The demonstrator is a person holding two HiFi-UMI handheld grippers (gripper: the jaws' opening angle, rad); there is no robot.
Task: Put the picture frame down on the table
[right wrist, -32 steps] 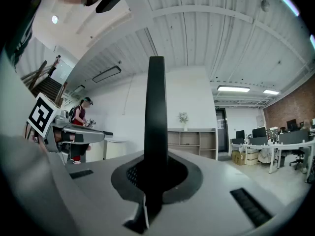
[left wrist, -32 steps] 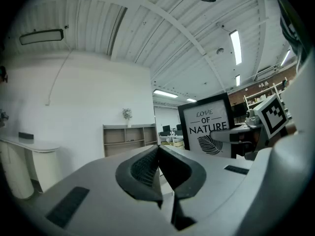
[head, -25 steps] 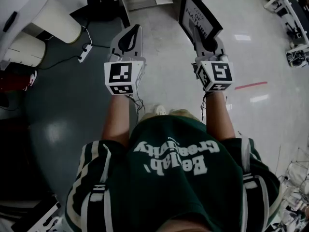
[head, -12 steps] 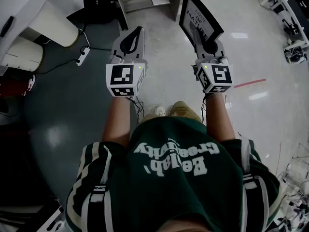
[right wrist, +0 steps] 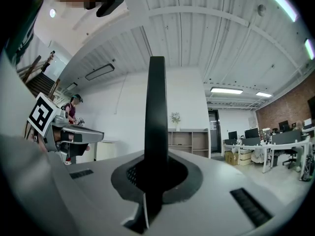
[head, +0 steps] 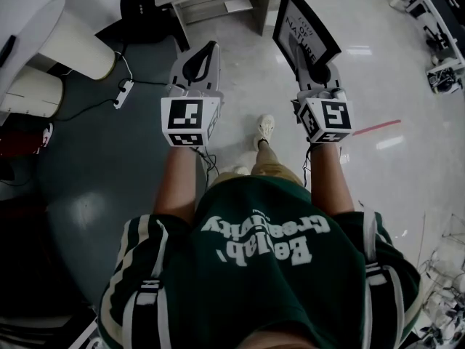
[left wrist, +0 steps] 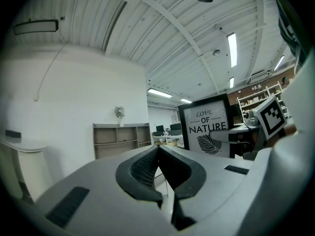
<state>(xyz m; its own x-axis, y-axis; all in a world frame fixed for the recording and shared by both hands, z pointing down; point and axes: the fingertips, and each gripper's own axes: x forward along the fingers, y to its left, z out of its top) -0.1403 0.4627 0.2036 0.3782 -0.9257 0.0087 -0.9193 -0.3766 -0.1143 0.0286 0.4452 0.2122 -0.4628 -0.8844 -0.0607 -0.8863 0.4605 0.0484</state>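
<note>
your right gripper point(head: 317, 73) is clamped on the picture frame point(head: 305, 29), whose bottom edge is buried in the jaws, tilted up over the floor point(head: 240, 93). the right gripper view catches only a thin black edge; the left gripper view reads the print. your left gripper point(head: 195, 62) is pinched together, empty, alongside.

Open-plan office in industrial shell.
- Wooden shelf unit point(right wrist: 189, 142) against plain white wall; small potted plant point(right wrist: 175, 117) on top.
- Right of shelf unit: rows of desks point(right wrist: 258, 154) carrying monitors point(right wrist: 251, 132); brick wall point(right wrist: 288, 107) beyond them.
- Above shelf unit: white corrugated ceiling point(right wrist: 197, 38) on exposed beams, long strip lights point(right wrist: 226, 90).
- Far right of shelf unit, in left gripper view: open storage racks point(left wrist: 253, 98).
- Floor point(head: 240, 86) before shelf unit: pale, glossy, red tape mark point(head: 377, 128); power strip point(head: 125, 86) and loose cables.
</note>
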